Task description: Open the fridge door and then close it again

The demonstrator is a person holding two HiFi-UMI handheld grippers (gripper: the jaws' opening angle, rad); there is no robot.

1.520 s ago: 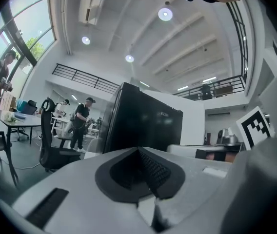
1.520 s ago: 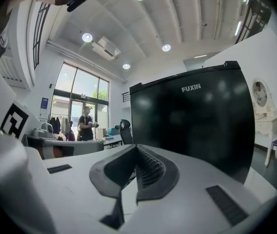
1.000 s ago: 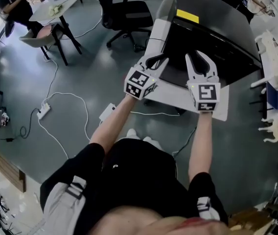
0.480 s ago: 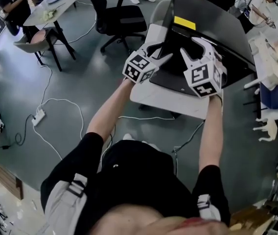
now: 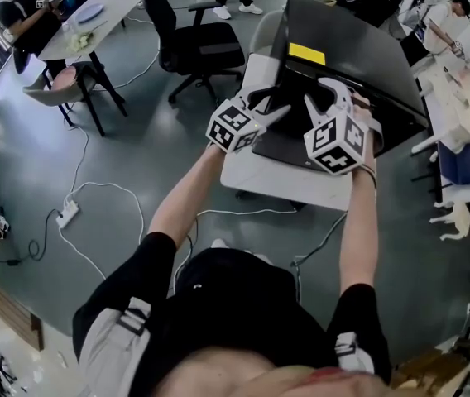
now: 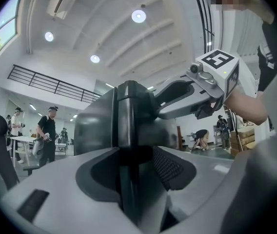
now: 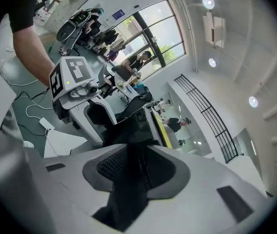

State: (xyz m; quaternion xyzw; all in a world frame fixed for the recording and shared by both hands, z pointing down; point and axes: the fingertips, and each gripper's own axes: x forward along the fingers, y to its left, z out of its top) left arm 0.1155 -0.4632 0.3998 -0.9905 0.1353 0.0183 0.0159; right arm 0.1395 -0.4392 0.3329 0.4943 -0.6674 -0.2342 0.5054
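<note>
Dark fridge point(image 5: 359, 52) with a yellow label point(image 5: 306, 53) on its top stands on a low white table point(image 5: 285, 176), straight ahead of the person. Both tools are at its near edge, side by side, near each other but apart. Left tool point(image 5: 278, 104) is held level, jaws wide and just been opening. Its own view shows a dark upright edge of the fridge standing between the jaws, with the ribbed right pad clear of it, so no grip. Right tool point(image 5: 326, 93) is tipped downward with its marker cube rolled to one side; jaws narrower, just been closing. In its own view a dark edge of the fridge fills the gap between the pads, which look pressed onto it. Cannot tell whether the door is ajar. Around: black office chair point(image 5: 206, 48) beyond the fridge to the left, a seated person point(image 5: 20, 15) at a far table, and a white power strip point(image 5: 68, 213) with cable on the grey floor.
</note>
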